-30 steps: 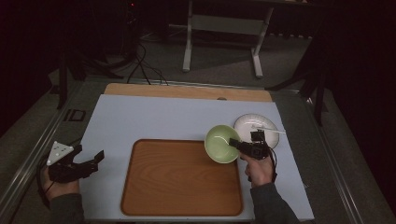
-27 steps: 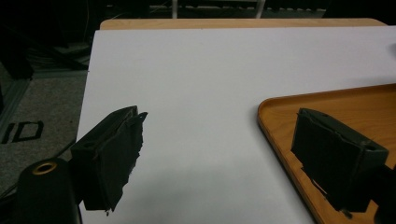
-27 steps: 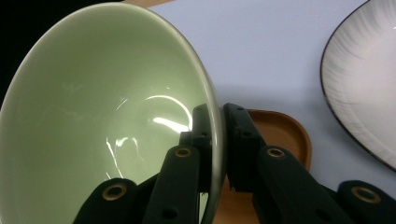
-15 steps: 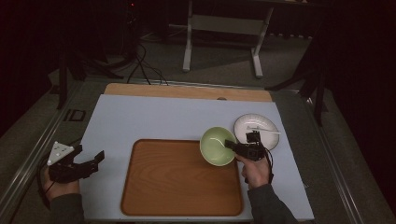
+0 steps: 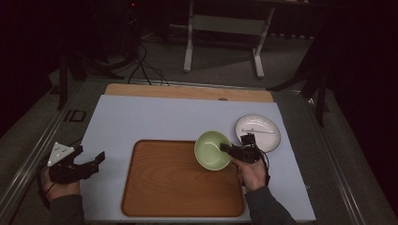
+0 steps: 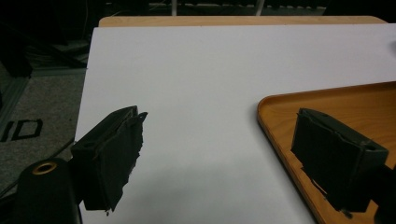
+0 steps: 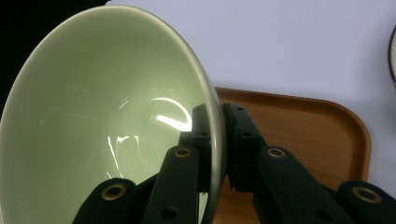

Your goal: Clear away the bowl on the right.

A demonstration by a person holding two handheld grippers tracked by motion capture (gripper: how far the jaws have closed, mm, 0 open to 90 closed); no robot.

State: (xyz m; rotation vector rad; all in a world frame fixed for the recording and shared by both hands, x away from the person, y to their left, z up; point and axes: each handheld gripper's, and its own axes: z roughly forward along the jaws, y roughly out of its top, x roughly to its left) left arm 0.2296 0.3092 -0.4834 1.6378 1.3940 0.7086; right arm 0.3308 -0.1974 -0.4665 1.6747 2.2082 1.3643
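Two jaws of the right gripper [image 5: 231, 151] clamp the green bowl's [image 5: 212, 150] rim over the wooden tray's [image 5: 178, 187] far right corner. Left of the tray, the left gripper [image 5: 89, 161] gapes, holding nothing.

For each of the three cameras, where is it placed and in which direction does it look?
High view: above the person's side of the table, looking forward and down at the wooden tray, green bowl and white plate; both forearms, left gripper and right gripper show.
Left gripper view: rides on that gripper, looking across the white mat past its open jaws.
Right gripper view: rides on that gripper, whose jaws pinch the bowl's rim.
Shared: all three show the tray.
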